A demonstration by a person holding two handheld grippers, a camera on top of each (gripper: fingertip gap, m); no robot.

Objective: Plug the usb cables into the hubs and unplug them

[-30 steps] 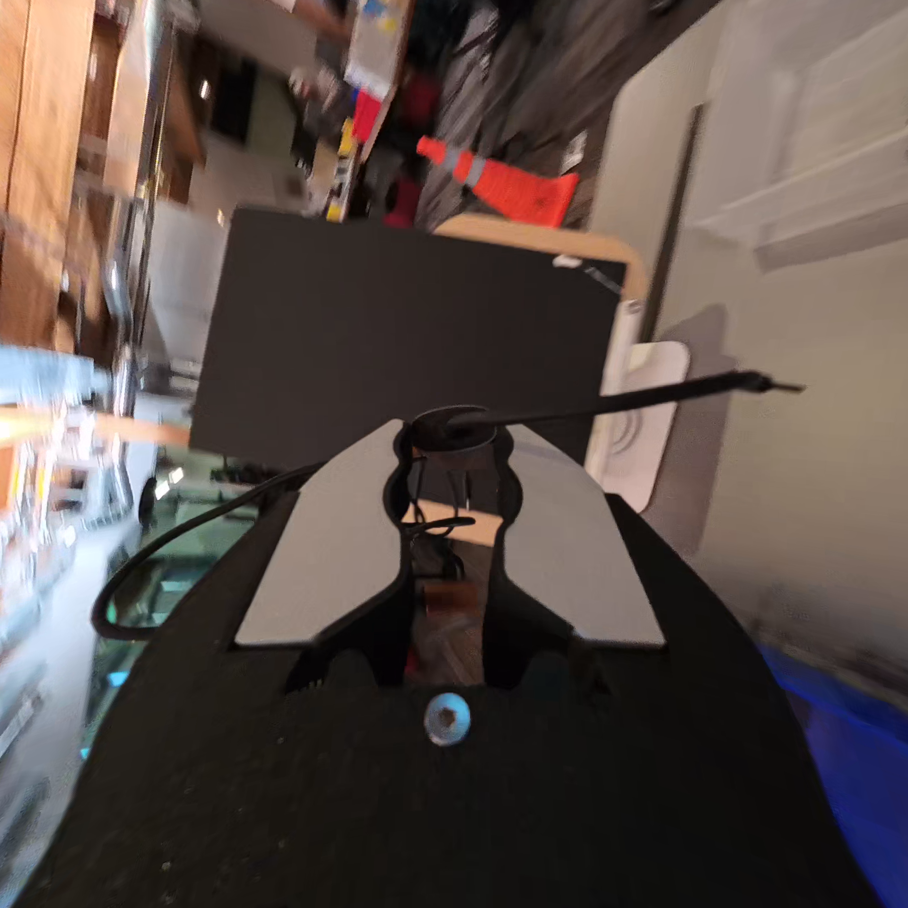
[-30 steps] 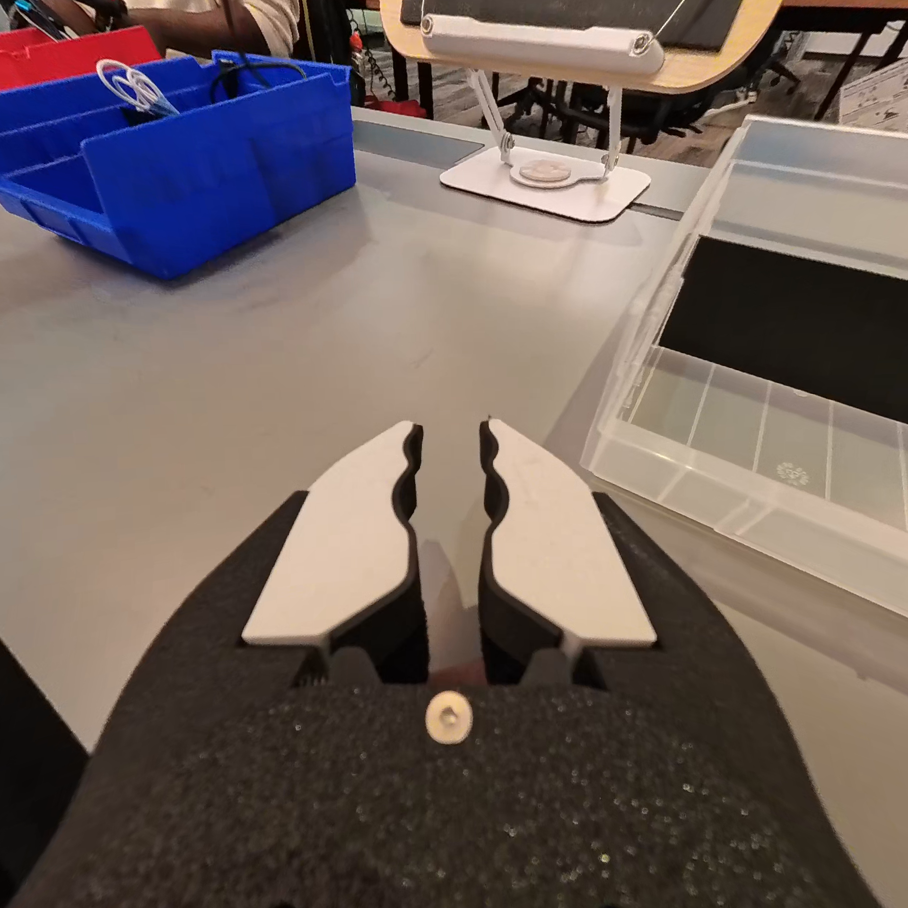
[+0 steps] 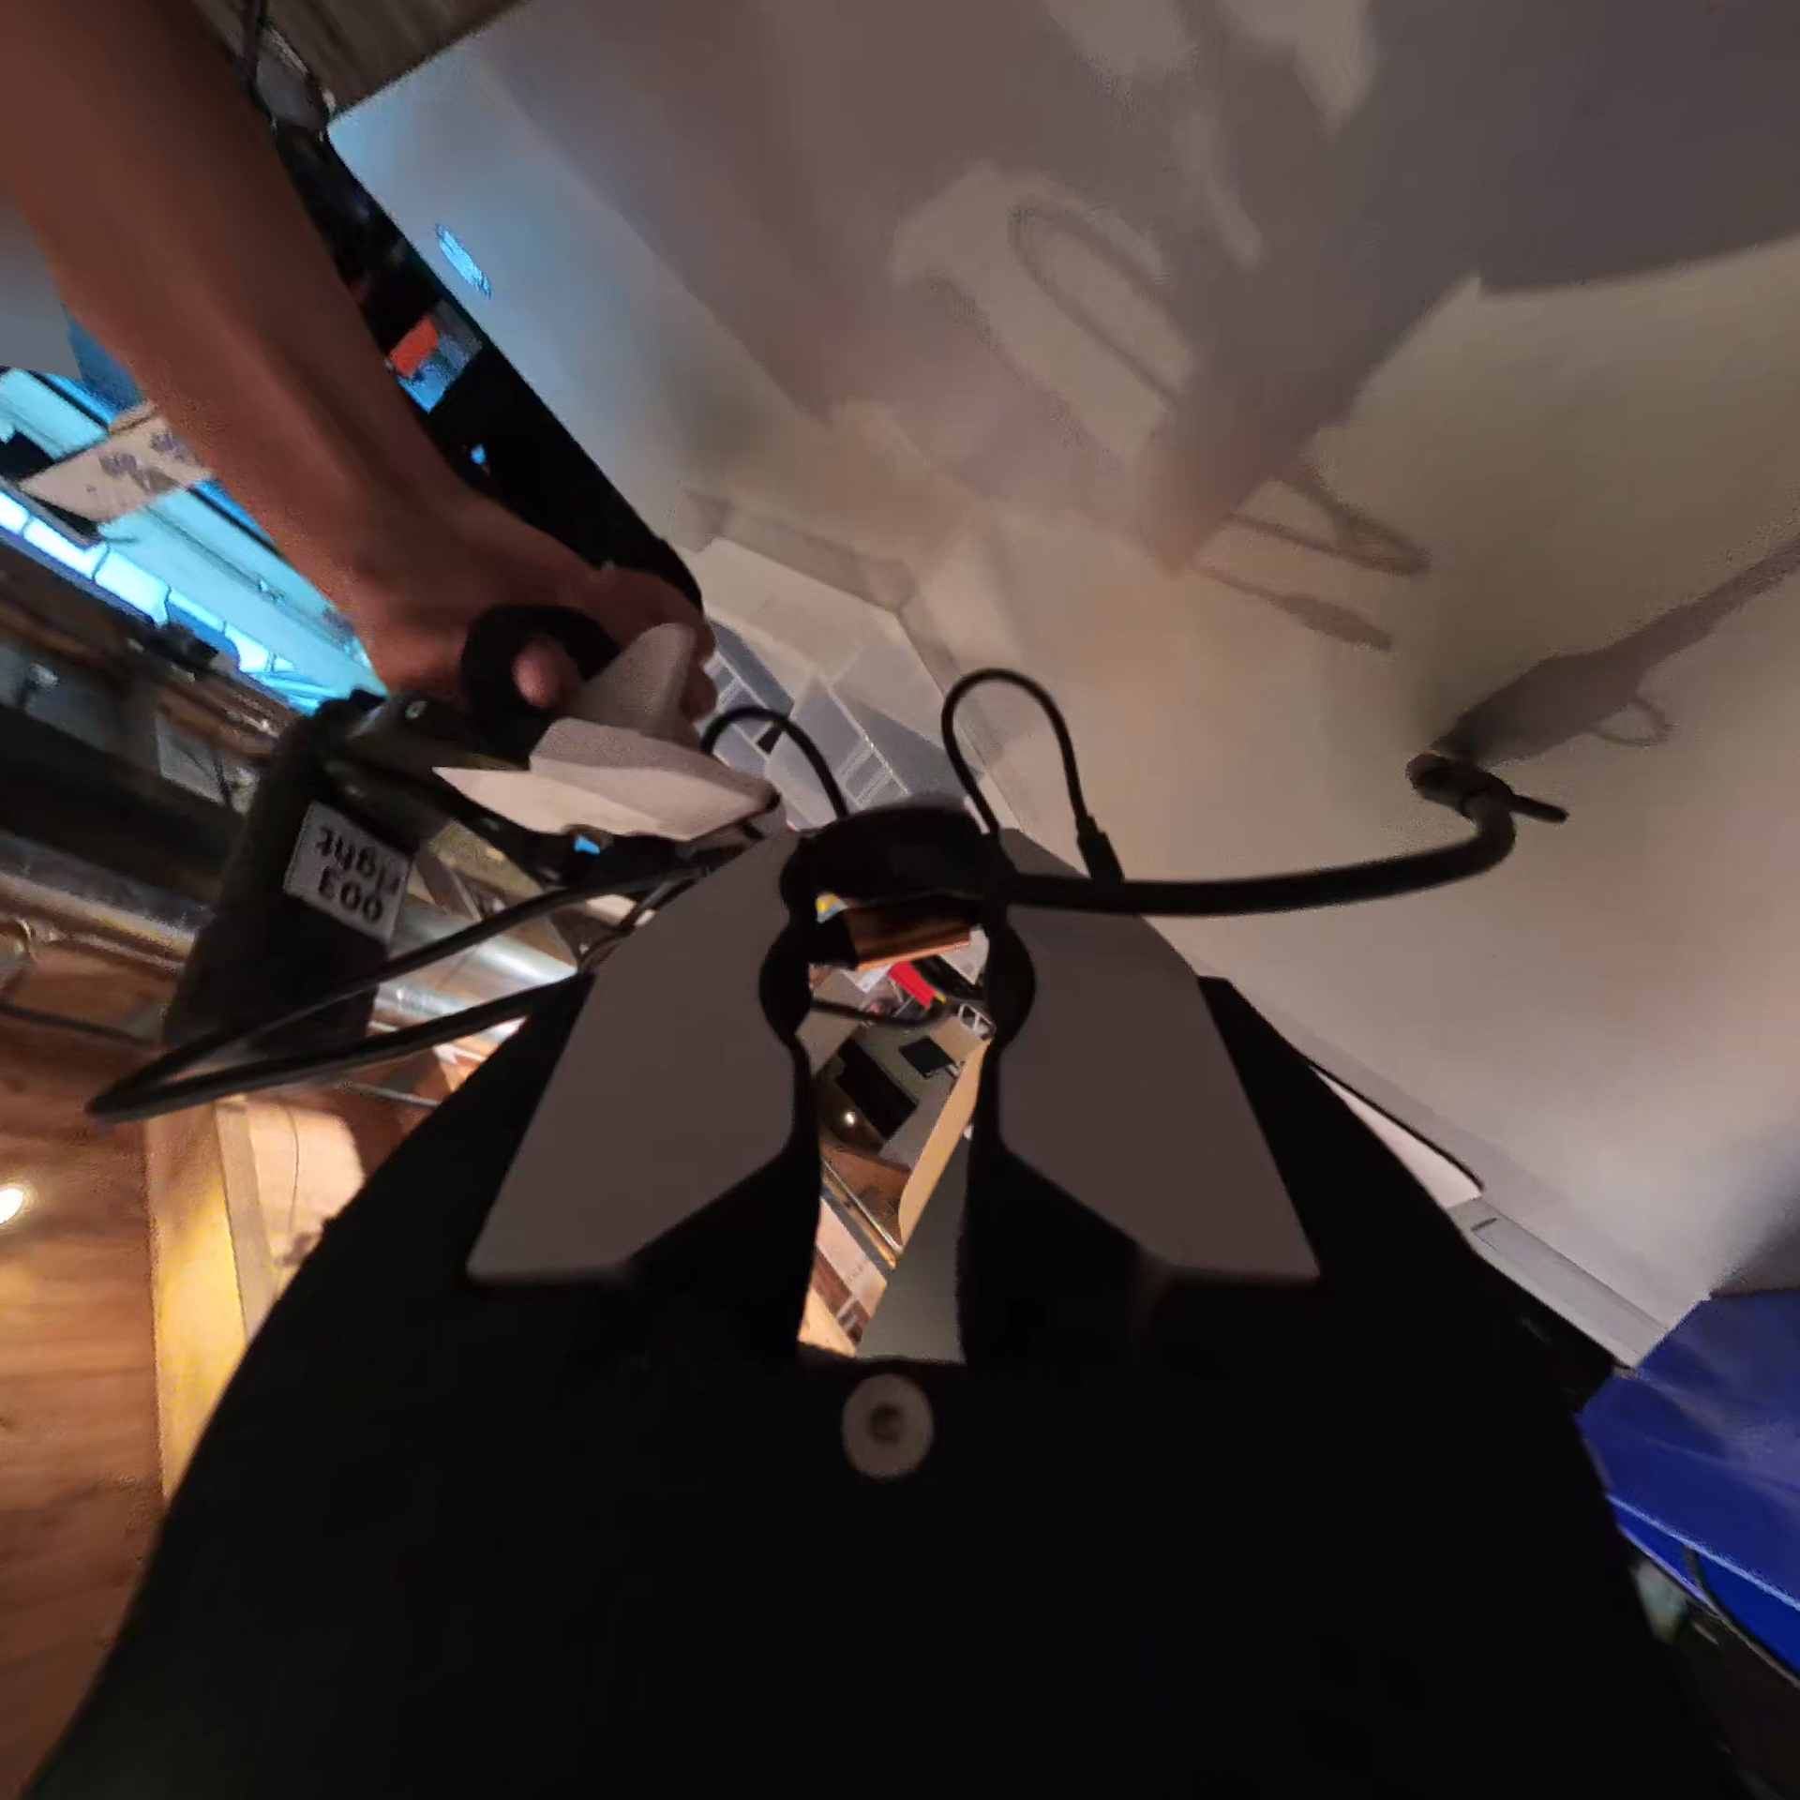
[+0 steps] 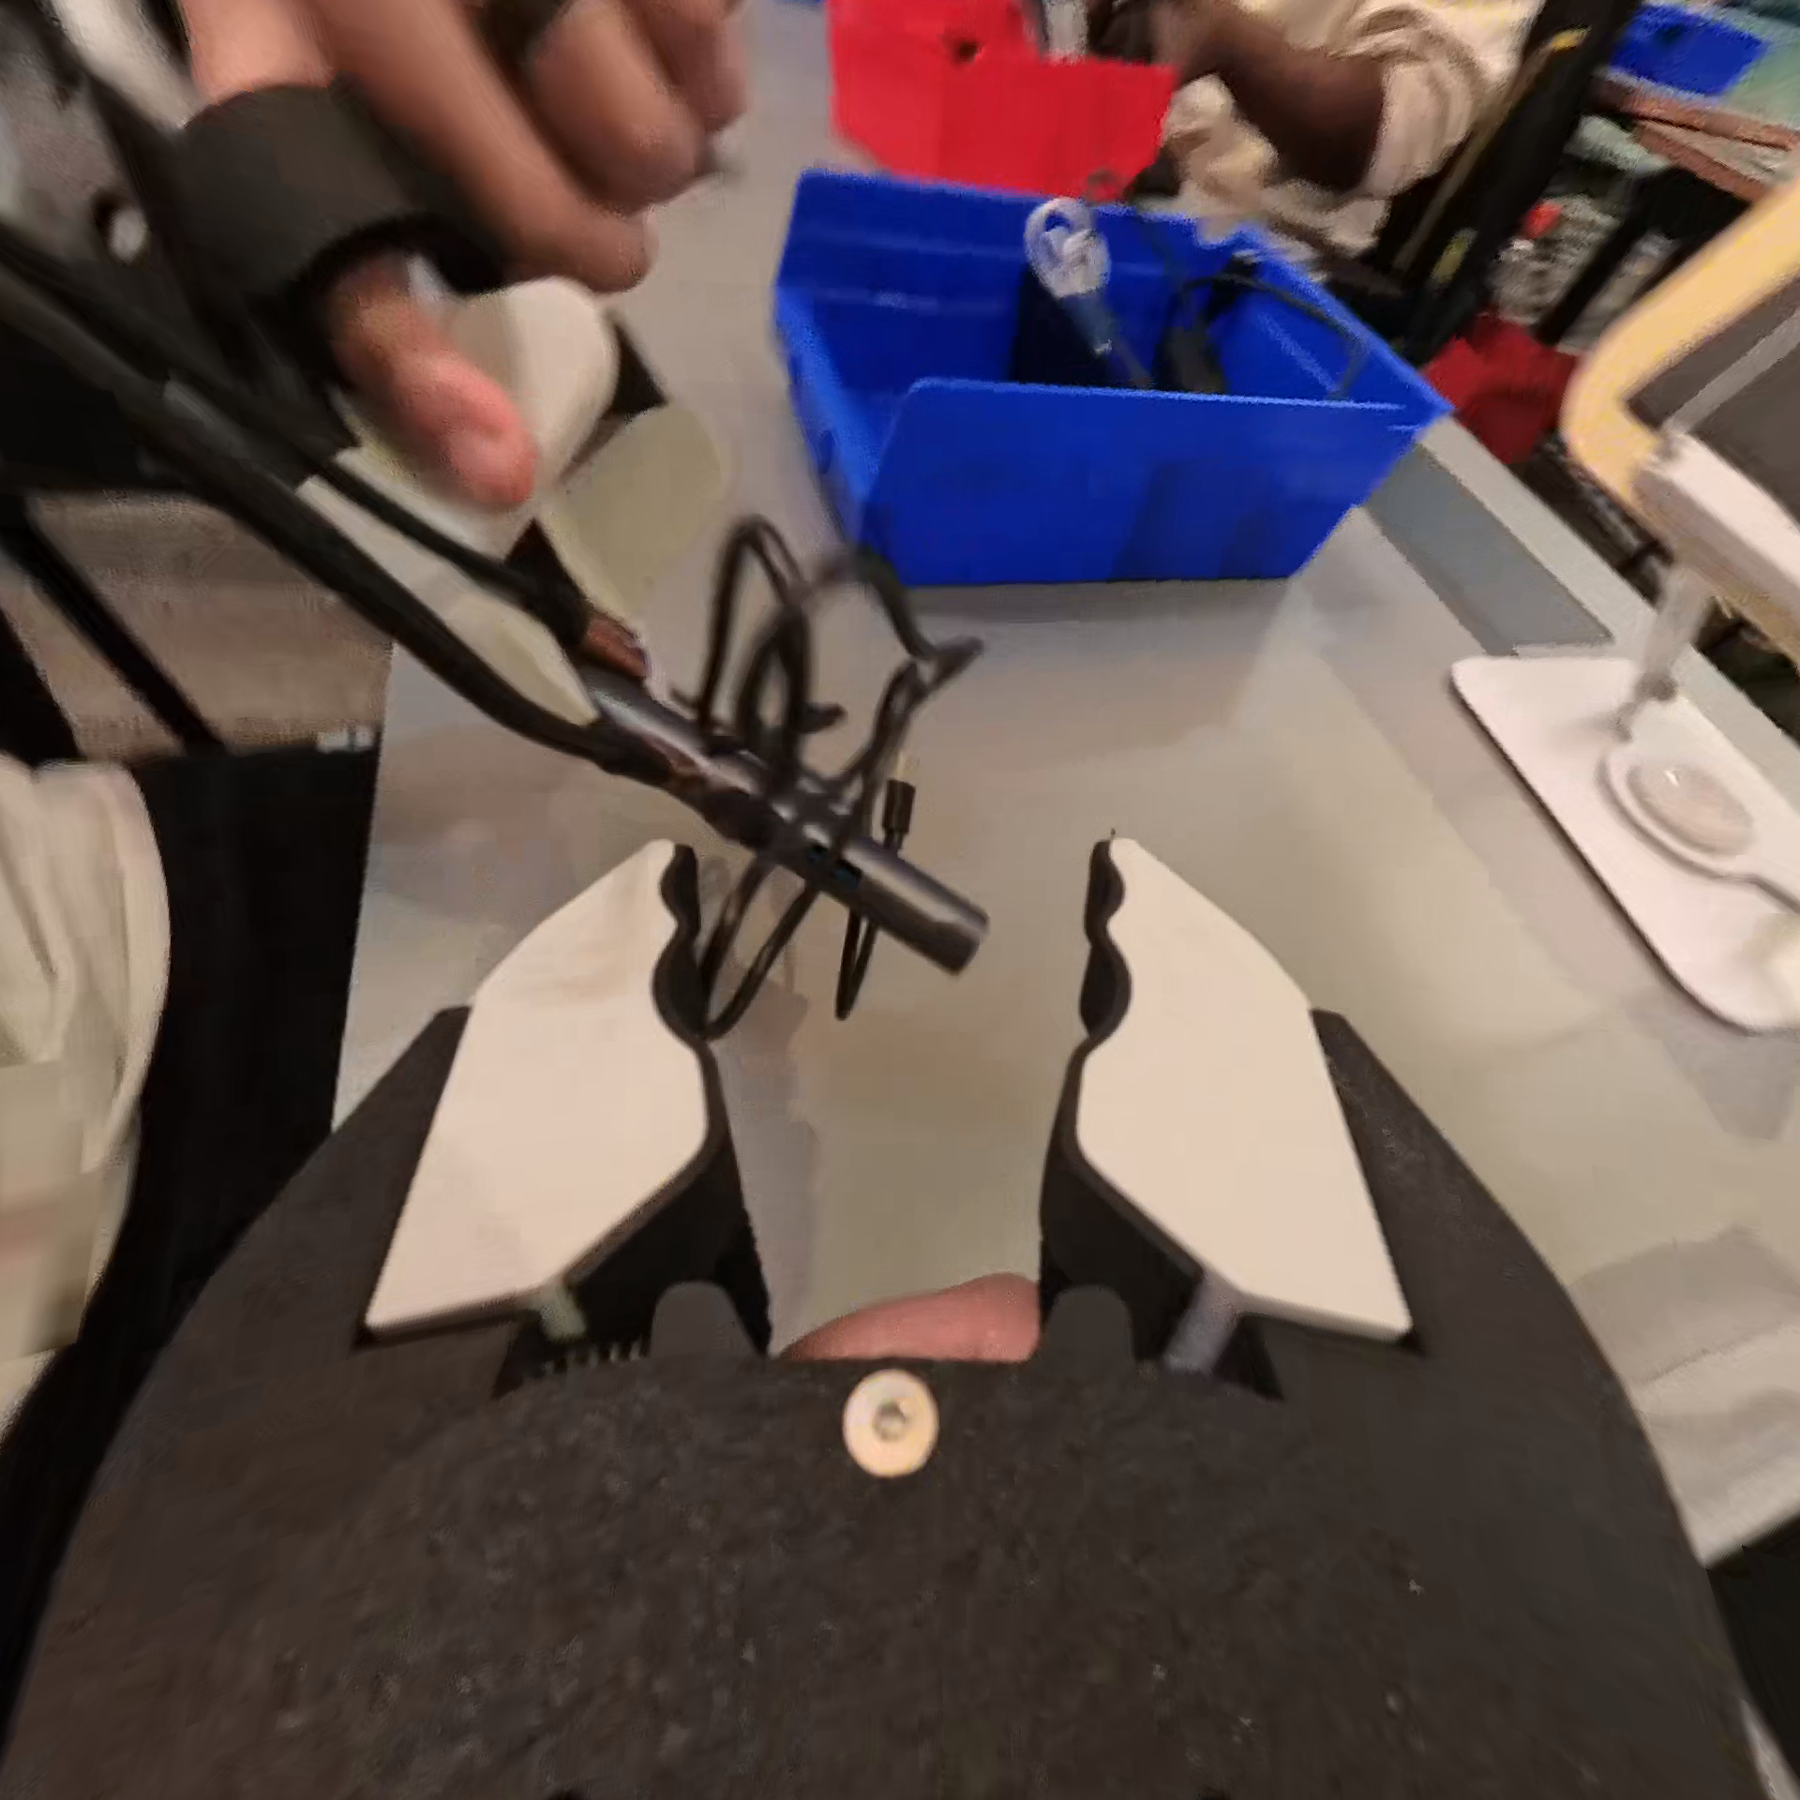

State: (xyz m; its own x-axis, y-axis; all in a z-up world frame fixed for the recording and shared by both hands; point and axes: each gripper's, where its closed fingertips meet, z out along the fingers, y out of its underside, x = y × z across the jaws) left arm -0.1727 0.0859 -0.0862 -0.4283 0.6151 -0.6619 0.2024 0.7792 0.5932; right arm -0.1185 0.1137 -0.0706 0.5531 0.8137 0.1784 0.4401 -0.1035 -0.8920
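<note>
The bare grey table (image 4: 1218,779) lies free ahead of the right gripper (image 4: 891,857), whose fingers stand wide apart. Across its near left hangs the dark hub (image 4: 877,891) with tangled black cables (image 4: 779,682), clamped by the left gripper (image 4: 584,672). A blue bin (image 4: 1091,487) blocks the far middle; a white stand base (image 4: 1646,838) fills the right.
</note>
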